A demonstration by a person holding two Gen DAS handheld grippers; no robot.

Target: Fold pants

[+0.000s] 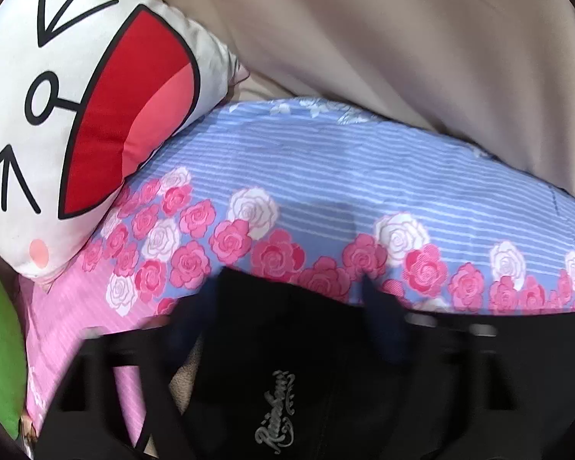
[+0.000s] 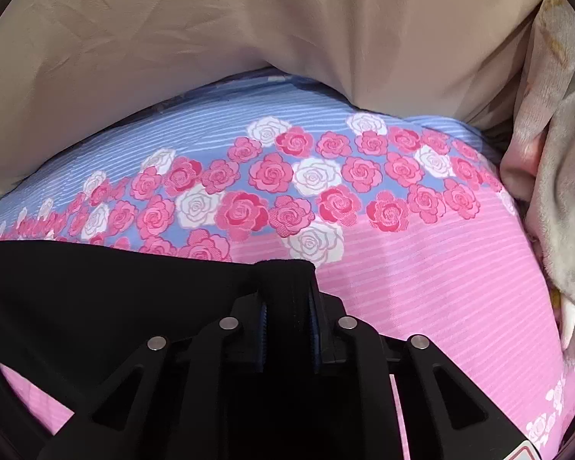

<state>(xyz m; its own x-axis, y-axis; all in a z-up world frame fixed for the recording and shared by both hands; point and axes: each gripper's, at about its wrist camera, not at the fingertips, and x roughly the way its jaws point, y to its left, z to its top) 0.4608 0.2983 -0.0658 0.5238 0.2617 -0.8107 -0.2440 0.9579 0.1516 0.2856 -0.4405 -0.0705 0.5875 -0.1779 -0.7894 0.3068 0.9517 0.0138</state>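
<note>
Both tongs are seen clamped on black pants. Between the fingers of the right gripper a bunched ridge of pants is pinched, the blue ribbed pads pressed against either side of it; from there the cloth is spread away to the left of the fingers in a straight, taut edge. The left gripper is blurred, yet its dark blue fingers are seen on either side of a wider fold of the pants, so a grasp is judged there too. A silver script logo is shown on the cloth just behind those fingers.

Beneath and ahead of both grippers a sheet is laid out, pink near the fingers, then a band of roses, then blue stripes. Beyond it beige fabric is piled. A white cartoon-face pillow is seen ahead-left of the left gripper, and a grey-beige plush blanket far right of the right one
</note>
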